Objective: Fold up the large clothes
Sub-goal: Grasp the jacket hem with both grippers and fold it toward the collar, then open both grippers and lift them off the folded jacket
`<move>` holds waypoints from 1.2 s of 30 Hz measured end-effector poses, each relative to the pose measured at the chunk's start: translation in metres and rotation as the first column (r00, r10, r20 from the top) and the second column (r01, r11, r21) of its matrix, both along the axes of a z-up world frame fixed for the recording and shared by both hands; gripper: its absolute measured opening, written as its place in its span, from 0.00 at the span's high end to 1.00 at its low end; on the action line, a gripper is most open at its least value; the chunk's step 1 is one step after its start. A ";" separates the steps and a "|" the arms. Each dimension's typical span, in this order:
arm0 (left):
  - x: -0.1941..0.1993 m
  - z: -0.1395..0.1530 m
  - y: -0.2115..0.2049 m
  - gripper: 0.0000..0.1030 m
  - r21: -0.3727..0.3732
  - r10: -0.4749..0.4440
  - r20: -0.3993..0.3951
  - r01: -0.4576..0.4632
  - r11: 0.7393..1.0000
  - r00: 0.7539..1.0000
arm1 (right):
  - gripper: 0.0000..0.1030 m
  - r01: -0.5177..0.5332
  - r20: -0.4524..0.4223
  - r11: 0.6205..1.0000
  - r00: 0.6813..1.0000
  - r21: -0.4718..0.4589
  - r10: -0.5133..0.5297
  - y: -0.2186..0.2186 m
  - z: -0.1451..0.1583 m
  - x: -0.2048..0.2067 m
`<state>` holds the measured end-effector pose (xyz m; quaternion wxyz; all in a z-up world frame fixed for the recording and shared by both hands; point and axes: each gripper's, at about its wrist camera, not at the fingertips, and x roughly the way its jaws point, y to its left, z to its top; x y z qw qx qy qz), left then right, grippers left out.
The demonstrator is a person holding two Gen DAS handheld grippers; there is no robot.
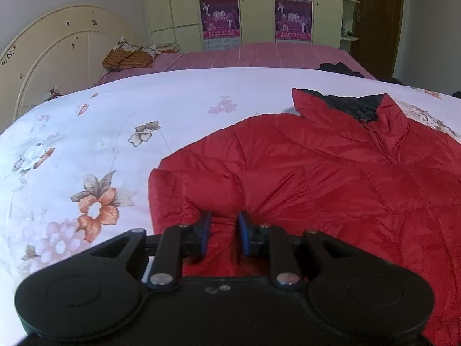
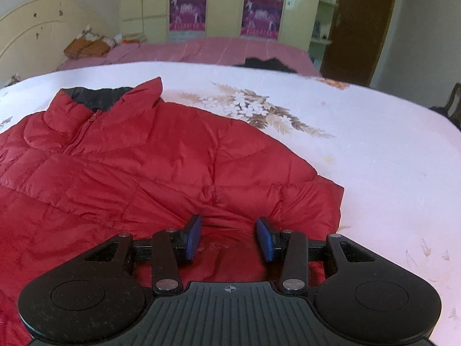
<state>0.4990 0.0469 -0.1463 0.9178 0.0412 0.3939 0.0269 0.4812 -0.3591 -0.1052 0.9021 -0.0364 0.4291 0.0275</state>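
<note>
left gripper (image 1: 223, 230) pinches the puffy red quilted jacket (image 1: 317, 173); right gripper (image 2: 229, 235) is spread over the near sleeve, so nip thick padding before folding.

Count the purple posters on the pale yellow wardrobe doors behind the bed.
2 purple posters: one on the left door panel, one on the right. Similar strips above them are cut off by the frame, so more may be hidden.

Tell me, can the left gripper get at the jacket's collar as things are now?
Probably yes. The left gripper sits on a gathered fold at the near edge of the red jacket, and only flat fabric lies between it and the collar. It would first need to let go.
</note>
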 end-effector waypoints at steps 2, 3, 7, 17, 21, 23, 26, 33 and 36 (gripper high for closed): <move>-0.006 0.006 0.001 0.75 0.005 0.014 0.001 -0.014 1.000 1.000 | 0.60 0.009 0.010 1.000 1.000 0.008 -0.009 -0.001 0.010 -0.004; -0.010 0.009 0.002 0.69 0.004 0.026 0.009 -0.026 1.000 1.000 | 0.60 0.015 0.026 1.000 1.000 0.014 -0.016 -0.001 0.015 -0.009; -0.029 0.023 0.001 0.51 -0.007 0.031 0.046 -0.031 1.000 0.998 | 0.60 -0.003 0.074 1.000 0.997 0.025 0.002 0.003 0.033 -0.031; -0.076 0.045 -0.023 0.39 -0.043 -0.008 0.051 0.011 0.999 0.999 | 0.34 -0.056 0.084 0.993 0.995 0.108 0.047 -0.006 0.051 -0.081; -0.096 0.053 -0.036 0.36 -0.062 -0.012 0.053 0.016 0.998 0.998 | 0.34 -0.086 0.086 0.987 0.994 0.139 0.074 -0.011 0.057 -0.104; -0.107 0.056 -0.043 0.33 -0.064 -0.027 0.056 0.030 0.998 0.998 | 0.34 -0.104 0.085 0.983 0.992 0.150 0.091 -0.013 0.059 -0.115; -0.123 0.058 -0.054 0.32 -0.057 -0.043 0.060 0.046 0.997 0.997 | 0.34 -0.135 0.089 0.979 0.989 0.154 0.123 -0.016 0.059 -0.132; -0.159 0.059 -0.067 0.32 -0.053 -0.067 0.050 0.070 0.996 0.996 | 0.34 -0.185 0.070 0.969 0.982 0.164 0.175 -0.023 0.056 -0.163; -0.174 0.057 -0.066 0.32 -0.055 -0.080 0.033 0.081 0.995 0.996 | 0.34 -0.189 0.058 0.967 0.982 0.171 0.182 -0.027 0.054 -0.174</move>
